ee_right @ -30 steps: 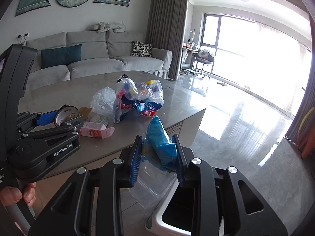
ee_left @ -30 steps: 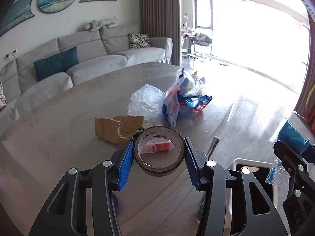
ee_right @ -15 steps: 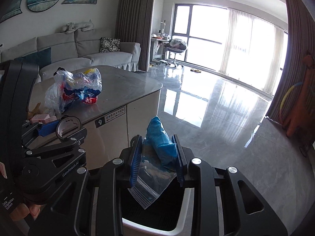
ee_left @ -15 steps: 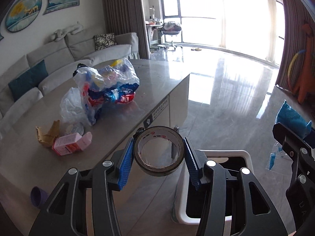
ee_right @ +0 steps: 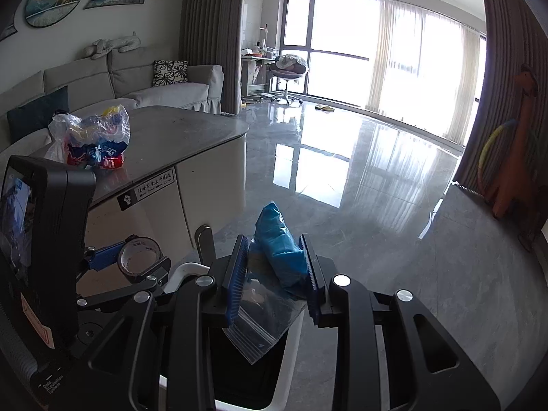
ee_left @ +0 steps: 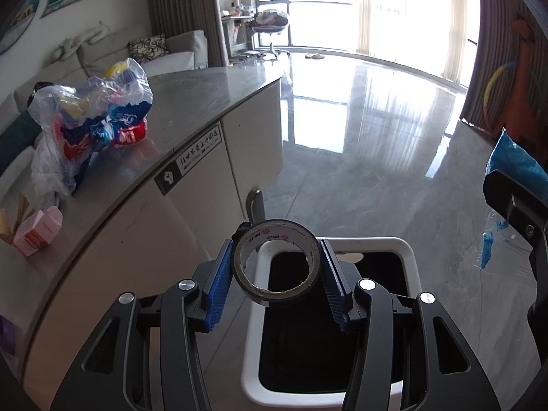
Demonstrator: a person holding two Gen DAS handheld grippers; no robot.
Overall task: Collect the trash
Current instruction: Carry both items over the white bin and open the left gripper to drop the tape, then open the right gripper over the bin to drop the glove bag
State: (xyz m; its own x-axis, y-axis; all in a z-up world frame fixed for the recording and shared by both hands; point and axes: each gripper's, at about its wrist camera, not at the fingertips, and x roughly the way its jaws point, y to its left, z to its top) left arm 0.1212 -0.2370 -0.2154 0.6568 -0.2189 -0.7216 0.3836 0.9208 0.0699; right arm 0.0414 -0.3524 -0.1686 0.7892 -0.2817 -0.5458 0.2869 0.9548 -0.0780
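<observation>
In the left wrist view, the left gripper (ee_left: 277, 275) sat at the lower centre of the frame, closed on a roll of tape (ee_left: 277, 263). Both blue pads (ee_left: 219, 284) pressed against the outer sides of the roll, which stood tilted with its open core facing the camera. Directly behind and below the roll was a white-rimmed trash bin (ee_left: 409, 257) with a black interior, occupying the lower centre of the frame on the grey floor.

A grey-topped table (ee_left: 191, 109) filled the left half of that view. On it, at the upper left, rested a clear plastic bag of mixed trash (ee_left: 92, 120). A pink carton (ee_left: 37, 231) lay at the far left edge, well apart from the bag.

In the right wrist view, the right gripper (ee_right: 275, 274) sat at the lower centre, clamped on a blue packet (ee_right: 281, 246) and a clear zip bag (ee_right: 260, 322). The packet projected upward between the pads; the zip bag hung below them over the bin opening. The bin rim (ee_right: 185, 269) showed white at the lower centre-left.

The left gripper with the tape appeared at the left middle of that view, just beside the right gripper. The blue packet also showed at the right edge of the left wrist view.
</observation>
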